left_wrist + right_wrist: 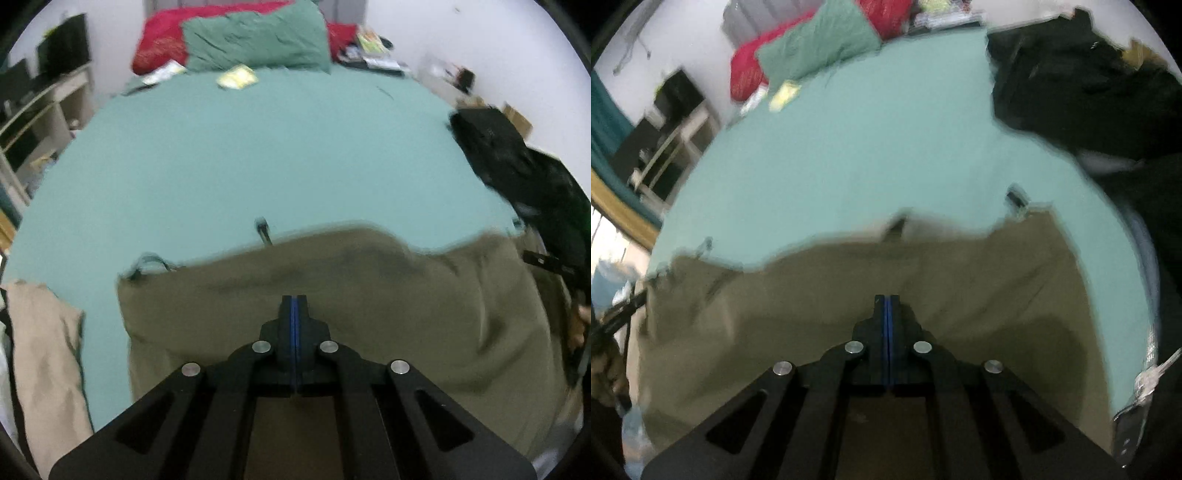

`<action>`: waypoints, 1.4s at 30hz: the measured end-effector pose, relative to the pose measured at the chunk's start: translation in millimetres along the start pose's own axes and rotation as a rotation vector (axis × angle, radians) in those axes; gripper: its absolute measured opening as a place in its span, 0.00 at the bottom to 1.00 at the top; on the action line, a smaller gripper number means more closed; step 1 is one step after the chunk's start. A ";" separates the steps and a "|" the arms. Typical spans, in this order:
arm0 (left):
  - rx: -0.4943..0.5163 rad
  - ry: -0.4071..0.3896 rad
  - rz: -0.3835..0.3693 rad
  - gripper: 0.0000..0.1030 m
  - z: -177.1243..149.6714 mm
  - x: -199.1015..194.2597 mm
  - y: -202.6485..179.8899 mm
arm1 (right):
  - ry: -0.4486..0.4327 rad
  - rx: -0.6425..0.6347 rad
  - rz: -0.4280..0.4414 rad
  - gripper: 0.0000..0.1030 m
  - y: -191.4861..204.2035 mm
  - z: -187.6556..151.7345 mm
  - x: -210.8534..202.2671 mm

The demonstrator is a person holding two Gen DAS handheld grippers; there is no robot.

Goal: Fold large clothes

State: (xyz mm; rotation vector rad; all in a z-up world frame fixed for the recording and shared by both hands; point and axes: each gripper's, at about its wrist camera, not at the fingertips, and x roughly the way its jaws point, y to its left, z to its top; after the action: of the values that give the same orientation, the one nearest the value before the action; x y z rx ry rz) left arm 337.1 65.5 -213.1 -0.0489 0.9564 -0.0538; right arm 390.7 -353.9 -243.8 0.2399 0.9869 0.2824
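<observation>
An olive-green garment (369, 295) lies spread on the near part of a teal bed (258, 147); it also shows in the right wrist view (960, 280). My left gripper (294, 299) is above the garment's middle, jaws pressed together, with no cloth visible between them. My right gripper (886, 299) is likewise above the garment with jaws together and nothing visible between them. Both views are blurred. Small dark loops stick out at the garment's far edge (263, 229).
A beige garment (44, 350) lies at the near left. A black pile of clothes (517, 166) sits at the bed's right edge. A teal pillow (255, 37) and red pillow (162, 37) are at the head. Shelves (33, 110) stand left.
</observation>
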 end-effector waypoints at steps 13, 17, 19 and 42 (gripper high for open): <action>-0.185 0.022 -0.008 0.60 -63.4 -41.2 85.5 | -0.057 -0.001 -0.023 0.88 -48.0 -14.2 -52.3; -0.120 0.029 0.029 0.61 -79.4 -37.7 97.0 | 0.029 -0.010 0.010 0.88 -74.1 -17.2 -35.9; -0.073 0.030 0.036 0.61 -69.6 -29.3 90.6 | 0.077 -0.038 0.029 0.88 -77.5 -10.7 -23.2; -0.223 0.015 0.091 0.53 -15.1 4.8 111.5 | 0.015 -0.074 -0.219 0.46 -62.7 26.9 2.7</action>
State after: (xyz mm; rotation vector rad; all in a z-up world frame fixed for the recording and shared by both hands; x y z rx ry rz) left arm 330.3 176.2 -233.0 -0.2110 0.9752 0.1366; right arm 422.7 -413.7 -252.0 0.0615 1.0058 0.1205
